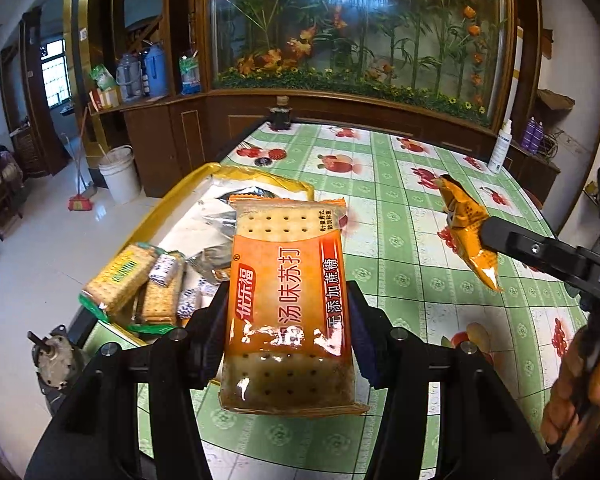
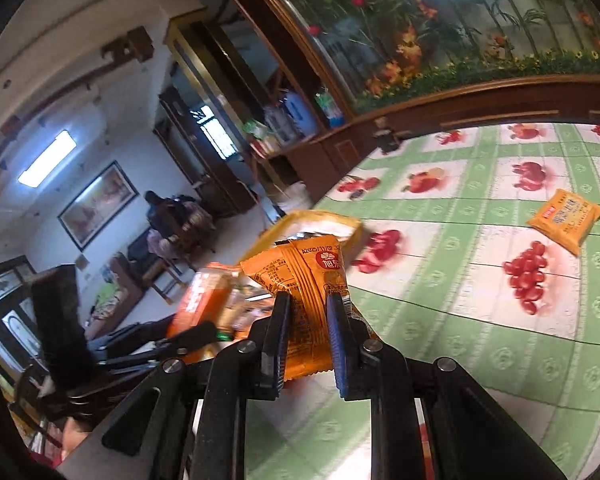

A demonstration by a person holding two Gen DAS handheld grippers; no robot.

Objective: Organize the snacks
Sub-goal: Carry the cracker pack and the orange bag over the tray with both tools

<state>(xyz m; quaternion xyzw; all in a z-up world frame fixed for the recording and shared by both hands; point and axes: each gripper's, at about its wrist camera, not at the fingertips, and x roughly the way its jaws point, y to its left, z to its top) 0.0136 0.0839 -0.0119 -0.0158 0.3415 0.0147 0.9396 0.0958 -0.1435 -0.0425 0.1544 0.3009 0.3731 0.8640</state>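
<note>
Hand-held gripper, left [image 1: 286, 312], clamps the cracker pack [image 1: 288, 300]; right [image 2: 308, 340] pinches the orange packet [image 2: 306, 292]. Carry both to the yellow bag [image 1: 256, 192] at 11 o'clock.

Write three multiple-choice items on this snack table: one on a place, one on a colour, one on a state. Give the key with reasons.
1. Where does the loose yellow-orange snack packet lie?
A. on the green fruit-print tablecloth
B. inside the bag
C. on the floor

2. What colour is the wrapper of the long soda cracker pack in the left hand-held gripper?
A. blue
B. orange
C. white

3. What is the state of the right hand-held gripper?
A. empty and wide open
B. resting on the tablecloth
C. clamped on a small crinkled orange sachet

Key: 1 A, it lies flat on the cloth, apart from the open yellow foil-lined bag. 2 B, orange print frames the crackers. 3 C, both pads press the sachet, held clear of the cloth.
</note>
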